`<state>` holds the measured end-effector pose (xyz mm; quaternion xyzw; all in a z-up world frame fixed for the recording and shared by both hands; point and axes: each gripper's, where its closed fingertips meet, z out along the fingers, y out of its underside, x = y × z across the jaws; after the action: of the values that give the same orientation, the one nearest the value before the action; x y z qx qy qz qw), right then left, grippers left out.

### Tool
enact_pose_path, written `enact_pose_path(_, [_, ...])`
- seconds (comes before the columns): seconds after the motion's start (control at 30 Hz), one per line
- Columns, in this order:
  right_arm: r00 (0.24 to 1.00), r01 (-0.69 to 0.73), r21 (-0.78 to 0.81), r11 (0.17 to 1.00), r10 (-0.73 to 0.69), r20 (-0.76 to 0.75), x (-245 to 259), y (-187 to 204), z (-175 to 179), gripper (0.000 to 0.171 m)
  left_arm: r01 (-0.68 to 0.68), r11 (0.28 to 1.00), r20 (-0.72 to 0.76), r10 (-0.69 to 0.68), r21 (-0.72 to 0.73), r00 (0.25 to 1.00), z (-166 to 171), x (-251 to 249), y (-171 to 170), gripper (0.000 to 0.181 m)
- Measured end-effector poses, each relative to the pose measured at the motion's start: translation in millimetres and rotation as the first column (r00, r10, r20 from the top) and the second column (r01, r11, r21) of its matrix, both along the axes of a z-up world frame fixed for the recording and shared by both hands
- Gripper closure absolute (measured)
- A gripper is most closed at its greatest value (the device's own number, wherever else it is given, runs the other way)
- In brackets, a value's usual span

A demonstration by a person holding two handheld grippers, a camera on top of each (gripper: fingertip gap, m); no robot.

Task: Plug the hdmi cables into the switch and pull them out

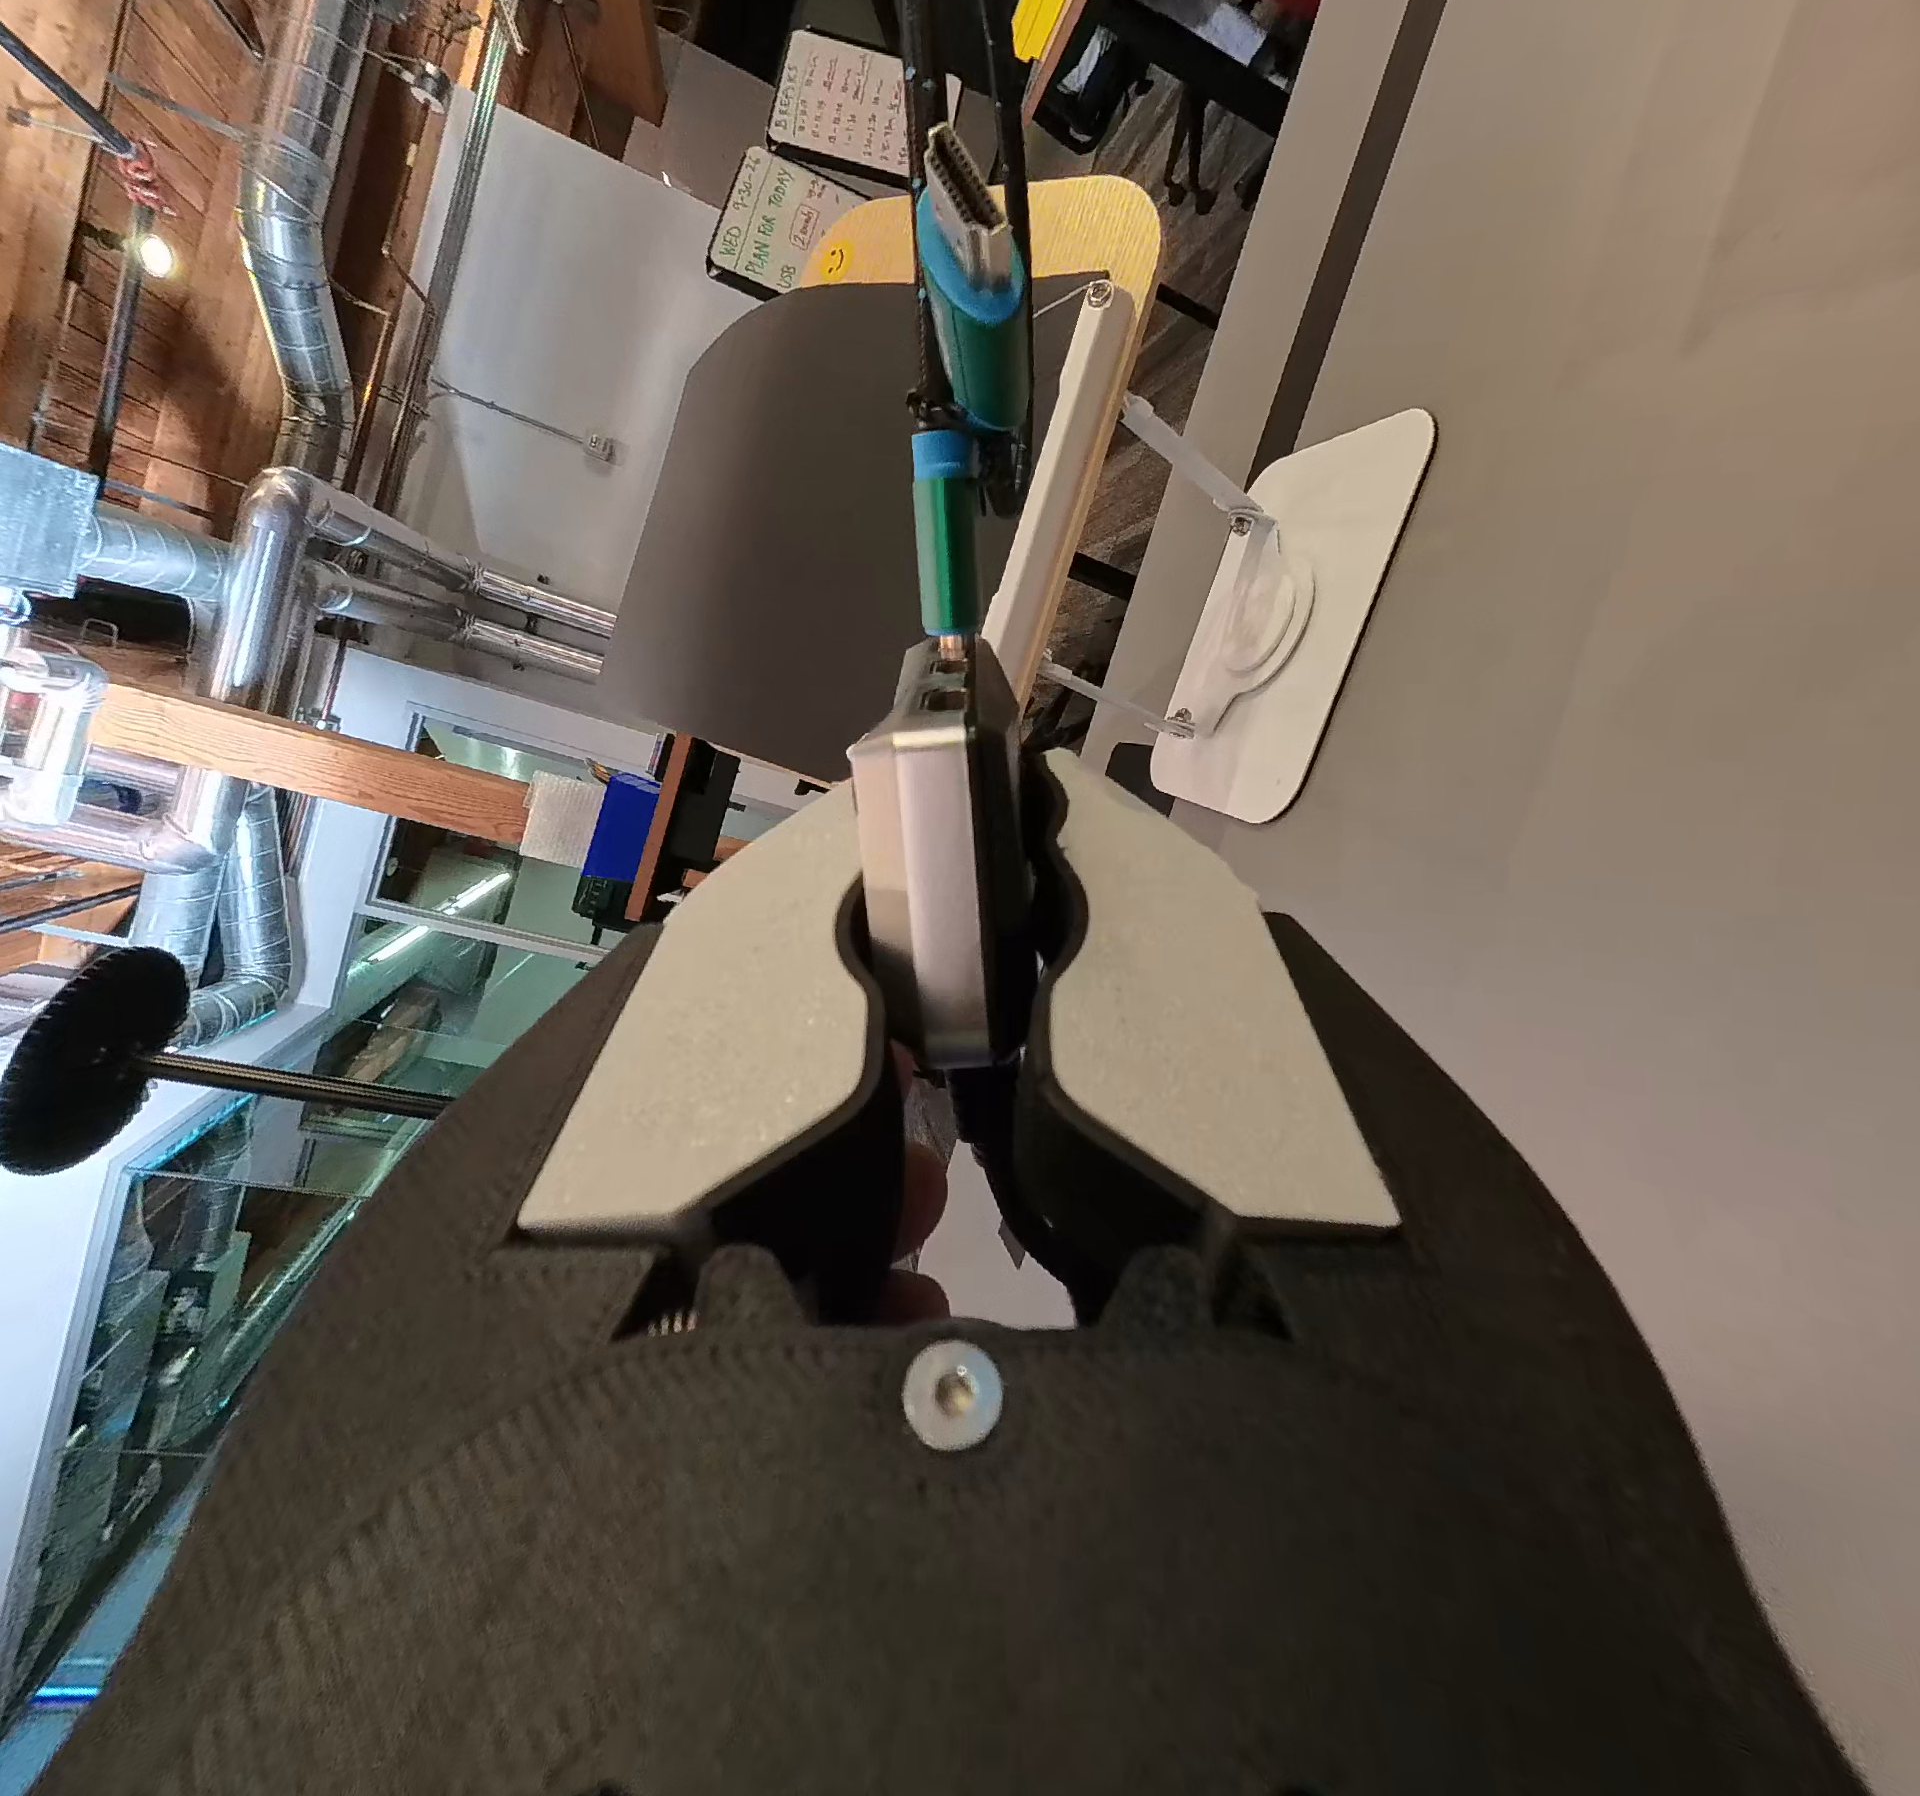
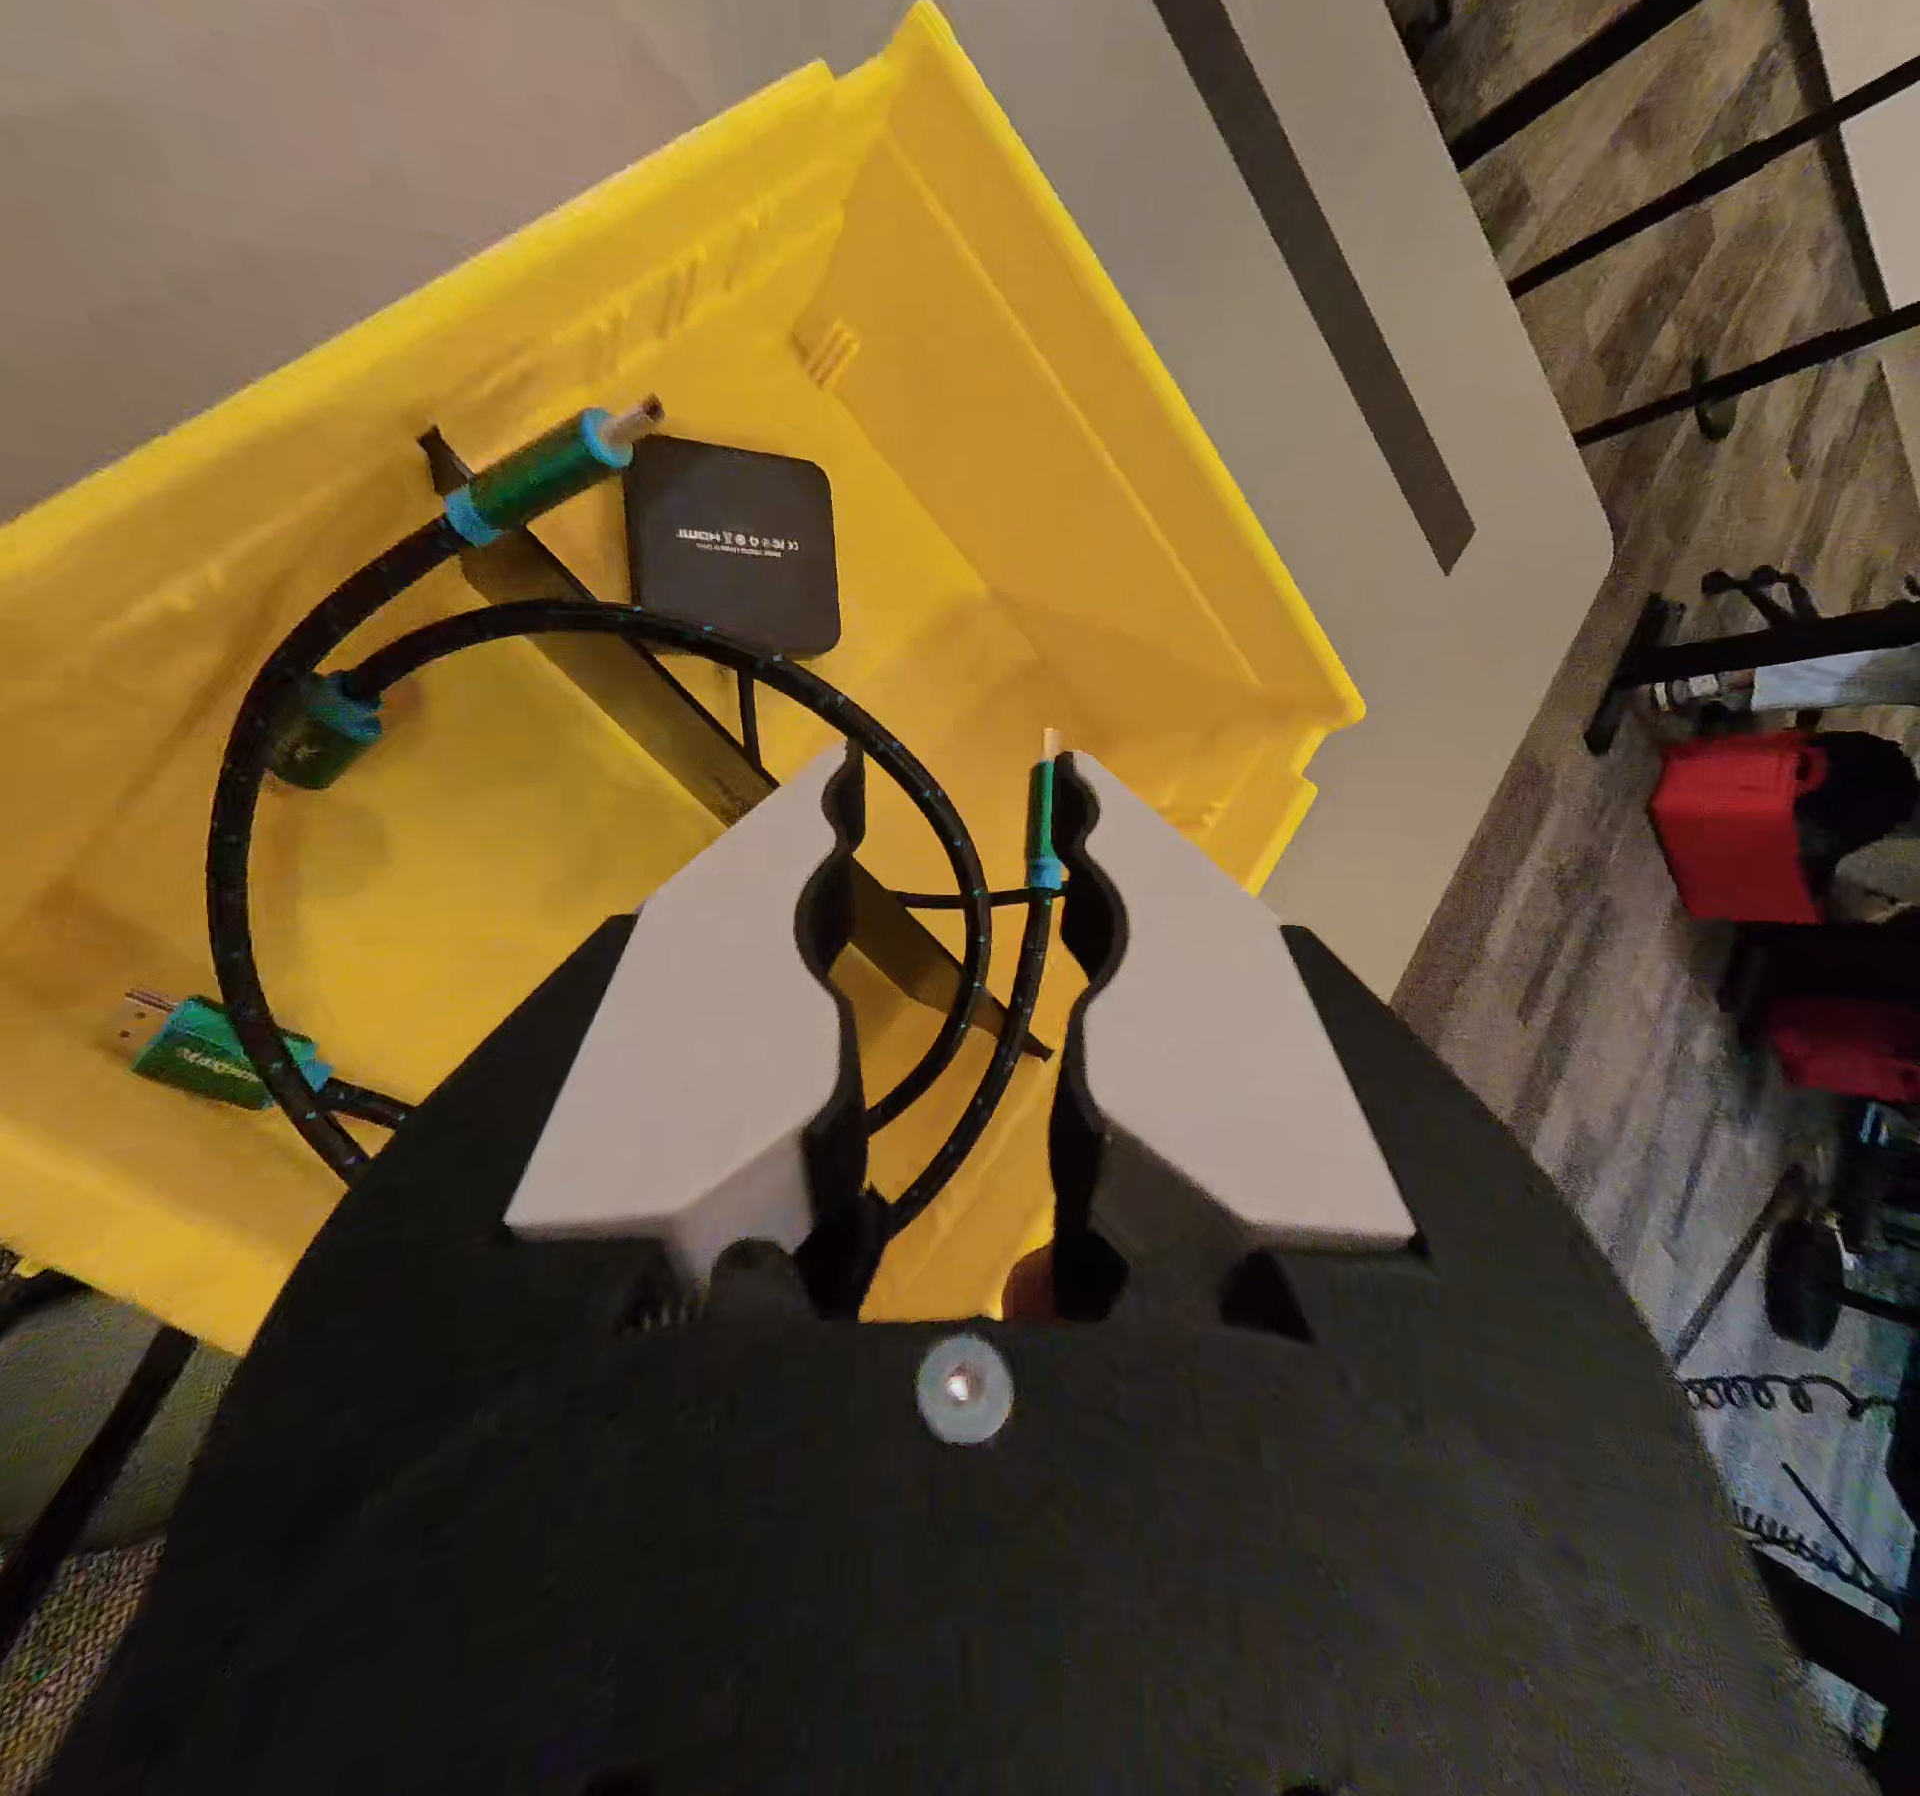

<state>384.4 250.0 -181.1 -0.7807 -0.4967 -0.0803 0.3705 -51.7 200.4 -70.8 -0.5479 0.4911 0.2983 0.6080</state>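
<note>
- The left gripper (image 1: 961, 899) has its fingers (image 1: 727, 1019) narrowed and clamped on a switch (image 1: 930, 873), a slim box with a silver edge and black face, held edge-on between the pads and lifted off the grey surface (image 1: 1610, 1019).
- One green plug (image 1: 945, 551) sits in the far end of that switch; a second green plug (image 1: 977, 292) hangs free just beyond it, metal tip bare, with black braided cable (image 1: 920, 32) running on past.
- The right gripper (image 2: 961, 770) has its fingers (image 2: 707, 1019) parted a moderate way and holds nothing I can make out; a thin green plug (image 2: 1042, 811) stands edge-on just beside the inner face of the right finger, and whether they touch I cannot tell.
- Below the right fingers is a yellow bin (image 2: 1091, 416) holding a second, black switch (image 2: 732, 541), lying flat beyond the fingertips.
- In the bin I count four green plugs: the thin one, one (image 2: 540, 479) just beside the black switch, one (image 2: 322, 738) at left, one (image 2: 218, 1060) at the near left.
- Cable loops (image 2: 966, 873) pass between the right fingers.
</note>
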Motion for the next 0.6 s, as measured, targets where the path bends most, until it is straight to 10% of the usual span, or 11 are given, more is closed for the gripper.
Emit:
enact_pose_path(0.23, [0.997, -0.028, 0.111, 0.993, 0.035, -0.064, -19.2, -5.5, 61.7, 0.136, 0.008, 1.000, 0.019, -0.009, 0.009, 1.000, 1.2, 0.1, -3.6, 0.160])
enact_pose_path(0.6, [0.761, -0.498, 0.206, 0.842, 0.539, -0.360, -235.4, -87.7, 114.0, 0.126, 0.140, 0.989, 0.072, -0.136, -0.047, 0.988, -11.0, 22.0, -22.2, 0.159])
